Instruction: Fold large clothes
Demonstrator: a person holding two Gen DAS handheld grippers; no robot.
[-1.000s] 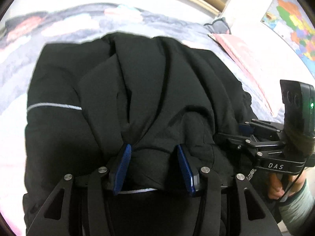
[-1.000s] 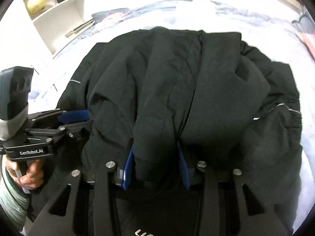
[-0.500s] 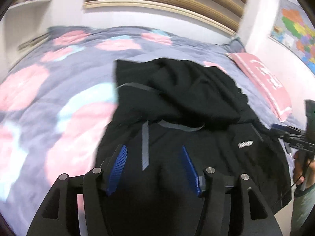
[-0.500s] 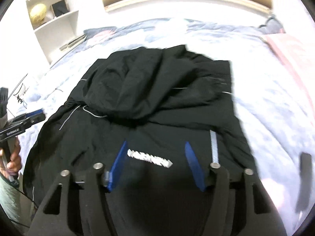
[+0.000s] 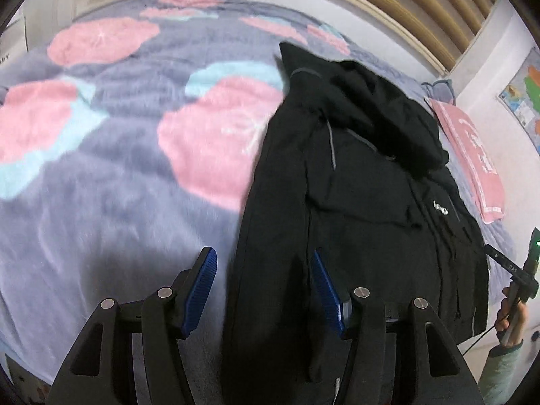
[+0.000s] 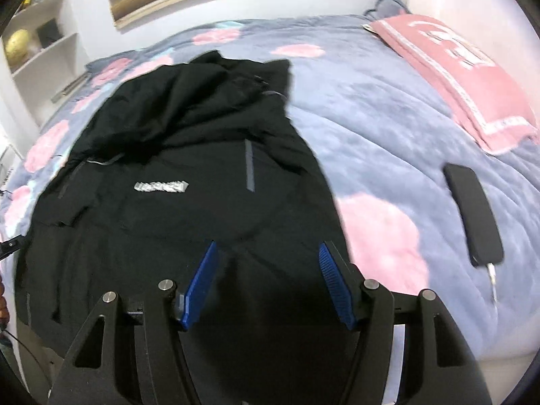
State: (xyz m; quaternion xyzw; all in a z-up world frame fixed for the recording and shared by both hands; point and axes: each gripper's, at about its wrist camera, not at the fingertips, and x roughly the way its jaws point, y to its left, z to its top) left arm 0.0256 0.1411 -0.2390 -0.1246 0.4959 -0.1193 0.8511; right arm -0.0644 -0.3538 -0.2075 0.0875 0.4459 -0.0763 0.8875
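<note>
A large black hooded jacket [image 5: 364, 195] lies spread on the bed, hood bunched at the far end, a white logo on its chest [image 6: 161, 186]. My left gripper [image 5: 263, 273] is open and empty above the jacket's left edge. My right gripper [image 6: 266, 263] is open and empty above the jacket's near right part [image 6: 209, 209]. The right gripper also shows at the right edge of the left wrist view [image 5: 513, 266], too small to read.
The bed has a grey blanket with pink and blue patches [image 5: 101, 155]. A pink pillow [image 6: 459, 77] lies at the far right. A black phone with a cable [image 6: 472, 209] lies on the blanket right of the jacket. White shelves [image 6: 37, 44] stand at the left.
Both grippers let go of the jacket folds, opened and pulled back and up. The jacket now lies flatter on the bed, and the two grippers have moved apart.
</note>
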